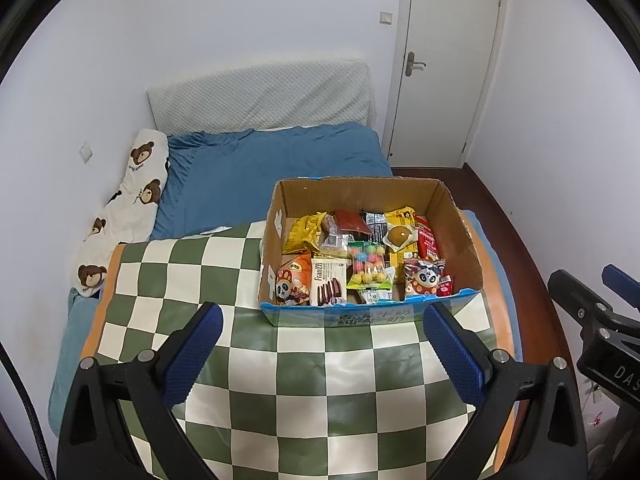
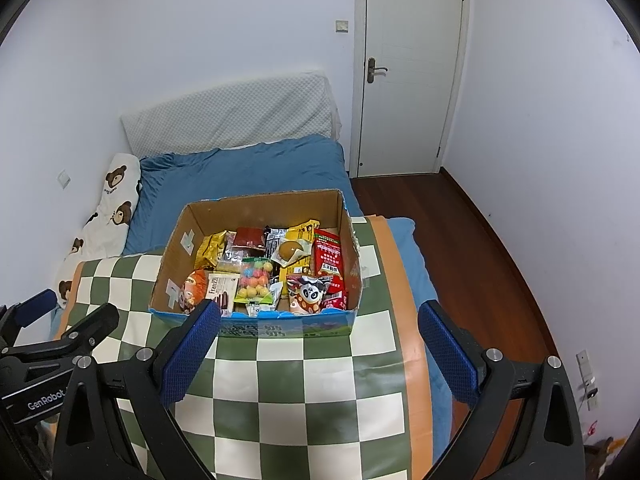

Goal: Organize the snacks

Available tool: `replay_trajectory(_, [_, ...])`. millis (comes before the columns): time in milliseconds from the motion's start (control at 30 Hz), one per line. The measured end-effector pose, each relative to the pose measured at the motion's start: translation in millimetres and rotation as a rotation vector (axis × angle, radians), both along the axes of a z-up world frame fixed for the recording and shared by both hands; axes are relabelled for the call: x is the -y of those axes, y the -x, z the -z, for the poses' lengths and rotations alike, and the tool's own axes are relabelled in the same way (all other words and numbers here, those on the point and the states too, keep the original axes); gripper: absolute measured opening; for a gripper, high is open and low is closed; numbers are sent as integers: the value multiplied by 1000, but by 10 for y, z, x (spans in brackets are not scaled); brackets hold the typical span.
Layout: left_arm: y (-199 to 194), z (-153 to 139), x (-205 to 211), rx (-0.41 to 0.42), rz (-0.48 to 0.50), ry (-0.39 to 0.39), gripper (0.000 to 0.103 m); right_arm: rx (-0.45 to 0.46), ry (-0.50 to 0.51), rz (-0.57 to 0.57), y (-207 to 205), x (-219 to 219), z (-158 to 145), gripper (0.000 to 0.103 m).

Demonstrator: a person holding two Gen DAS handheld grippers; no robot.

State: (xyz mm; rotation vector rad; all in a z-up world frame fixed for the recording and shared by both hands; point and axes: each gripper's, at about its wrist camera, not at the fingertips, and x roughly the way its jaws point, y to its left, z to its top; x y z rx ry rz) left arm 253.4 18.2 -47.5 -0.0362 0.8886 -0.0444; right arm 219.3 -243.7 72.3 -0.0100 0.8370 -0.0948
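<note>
An open cardboard box point(image 1: 360, 190) with a blue front sits on a green-and-white checkered mat point(image 1: 304, 380). It holds several snack packs: a Franzzi cookie pack point(image 1: 328, 282), a bag of coloured candy balls point(image 1: 367, 264), a panda pack point(image 1: 422, 280), yellow bags point(image 1: 304, 232). My left gripper point(image 1: 324, 348) is open and empty, in front of the box. My right gripper point(image 2: 320, 344) is open and empty, also in front of the box point(image 2: 260, 204), with the candy bag point(image 2: 256, 280) beyond it. The right gripper also shows at the right edge of the left wrist view point(image 1: 592, 300).
The mat point(image 2: 304, 392) lies on a bed with a blue sheet point(image 1: 272, 160), a bear-print pillow point(image 1: 132, 200) at the left and a white headboard cushion point(image 1: 260, 96). A white door point(image 2: 408, 68) and wooden floor point(image 2: 460, 220) are at the right.
</note>
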Motion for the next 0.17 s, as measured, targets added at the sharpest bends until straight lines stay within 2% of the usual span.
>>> replay_trajectory(167, [-6,-7,-4,-3,3,8,103,0,1,-1,0,0,1,101])
